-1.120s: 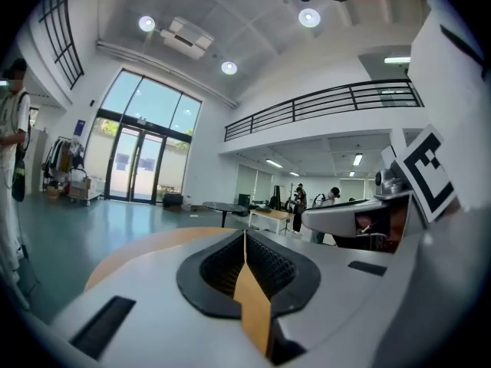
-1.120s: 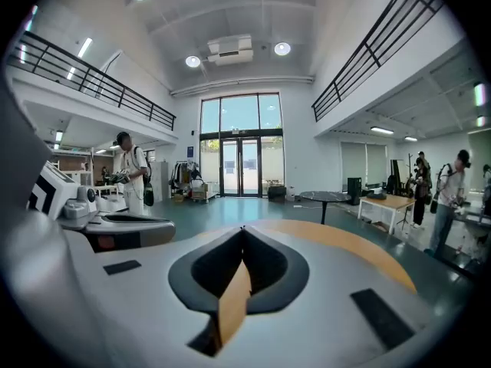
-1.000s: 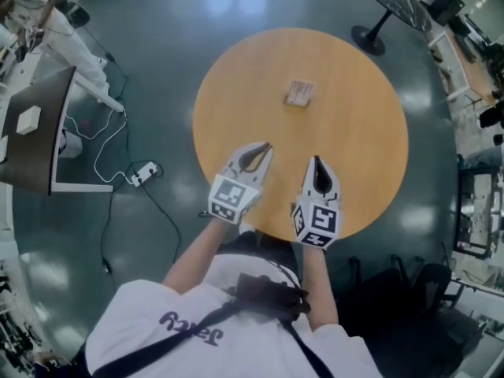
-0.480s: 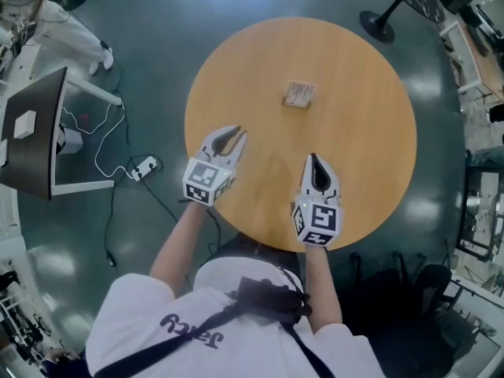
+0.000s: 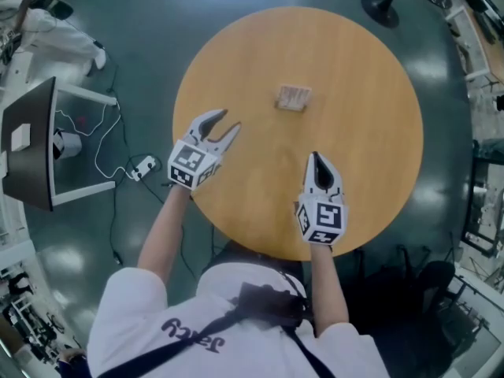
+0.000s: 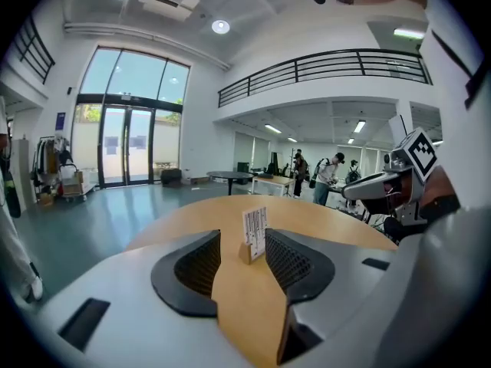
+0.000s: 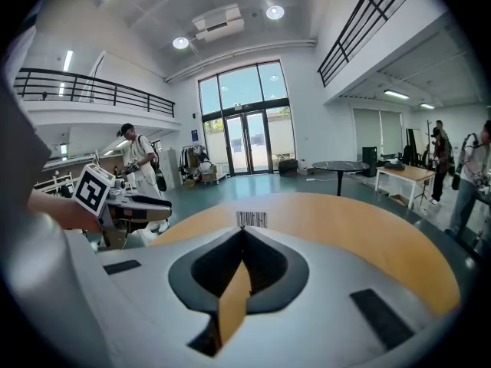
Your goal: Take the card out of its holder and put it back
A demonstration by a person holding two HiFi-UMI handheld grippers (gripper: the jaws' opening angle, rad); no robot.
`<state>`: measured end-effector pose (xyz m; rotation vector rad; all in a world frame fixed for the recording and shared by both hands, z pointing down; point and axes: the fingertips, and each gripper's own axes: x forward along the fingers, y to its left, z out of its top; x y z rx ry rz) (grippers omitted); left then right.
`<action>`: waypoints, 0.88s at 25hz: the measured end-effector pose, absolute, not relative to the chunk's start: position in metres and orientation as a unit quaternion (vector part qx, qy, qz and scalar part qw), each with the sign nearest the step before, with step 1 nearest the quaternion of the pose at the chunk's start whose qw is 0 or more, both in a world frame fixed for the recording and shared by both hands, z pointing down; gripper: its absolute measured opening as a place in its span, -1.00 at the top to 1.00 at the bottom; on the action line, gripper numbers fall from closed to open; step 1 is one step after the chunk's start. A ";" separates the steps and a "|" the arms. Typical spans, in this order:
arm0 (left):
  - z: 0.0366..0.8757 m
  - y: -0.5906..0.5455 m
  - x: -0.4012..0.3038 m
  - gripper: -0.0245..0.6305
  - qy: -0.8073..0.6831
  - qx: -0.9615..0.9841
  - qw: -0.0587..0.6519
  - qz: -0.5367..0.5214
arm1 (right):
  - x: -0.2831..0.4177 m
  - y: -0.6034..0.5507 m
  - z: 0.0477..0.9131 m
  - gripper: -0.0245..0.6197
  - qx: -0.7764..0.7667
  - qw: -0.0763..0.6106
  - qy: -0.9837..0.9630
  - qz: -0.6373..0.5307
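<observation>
- White card (image 6: 255,225), printed with dark lines like a barcode, is seen standing upright in a small holder (image 6: 246,252) of light wood.
- Card and holder are placed on the round wooden table (image 5: 370,61), a little beyond its middle as seen from the person, and well apart from both grippers.
- The long edge of the card is laid across the head view from left to right, slightly slanted. The printed face is turned toward the person's side. It is met almost squarely in the right gripper view and at an angle in the left gripper view.
- The left gripper (image 5: 229,121) is held over the left part of the table. Its jaws have just been opening and are now apart, with only bare tabletop between them.
- The right gripper (image 5: 316,157) is held over the near part of the table, with its jaws brought together on nothing.
</observation>
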<state>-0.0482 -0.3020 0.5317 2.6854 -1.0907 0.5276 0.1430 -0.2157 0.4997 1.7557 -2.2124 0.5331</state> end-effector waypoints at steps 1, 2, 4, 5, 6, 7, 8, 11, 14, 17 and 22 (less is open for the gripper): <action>0.534 -0.308 -0.045 0.37 -0.359 0.910 0.097 0.183 | 0.144 -0.220 0.501 0.92 0.605 0.134 -0.763 0.186; 0.536 -0.315 -0.042 0.32 -0.349 0.913 0.096 0.187 | 0.146 -0.225 0.503 0.92 0.604 0.136 -0.763 0.188; 0.543 -0.326 -0.032 0.25 -0.324 0.921 0.096 0.195 | 0.148 -0.234 0.508 0.92 0.602 0.139 -0.763 0.192; 0.546 -0.332 -0.026 0.23 -0.311 0.924 0.096 0.198 | 0.149 -0.237 0.510 0.92 0.601 0.140 -0.763 0.194; 0.548 -0.338 -0.020 0.22 -0.299 0.928 0.096 0.202 | 0.150 -0.241 0.513 0.92 0.600 0.142 -0.763 0.196; 0.550 -0.344 -0.014 0.22 -0.287 0.931 0.096 0.204 | 0.152 -0.244 0.516 0.92 0.599 0.144 -0.763 0.197; 0.553 -0.349 -0.008 0.22 -0.275 0.935 0.096 0.204 | 0.153 -0.248 0.519 0.92 0.598 0.145 -0.763 0.199; 0.562 -0.362 0.012 0.22 -0.235 0.946 0.098 0.198 | 0.158 -0.257 0.525 0.92 0.598 0.152 -0.759 0.207; 0.567 -0.373 0.034 0.22 -0.196 0.957 0.101 0.189 | 0.164 -0.266 0.531 0.92 0.601 0.153 -0.755 0.214; 0.573 -0.384 0.056 0.22 -0.165 0.964 0.098 0.183 | 0.168 -0.271 0.537 0.92 0.601 0.157 -0.753 0.219; 0.581 -0.391 0.087 0.22 -0.124 0.971 0.112 0.171 | 0.176 -0.274 0.546 0.92 0.608 0.154 -0.742 0.237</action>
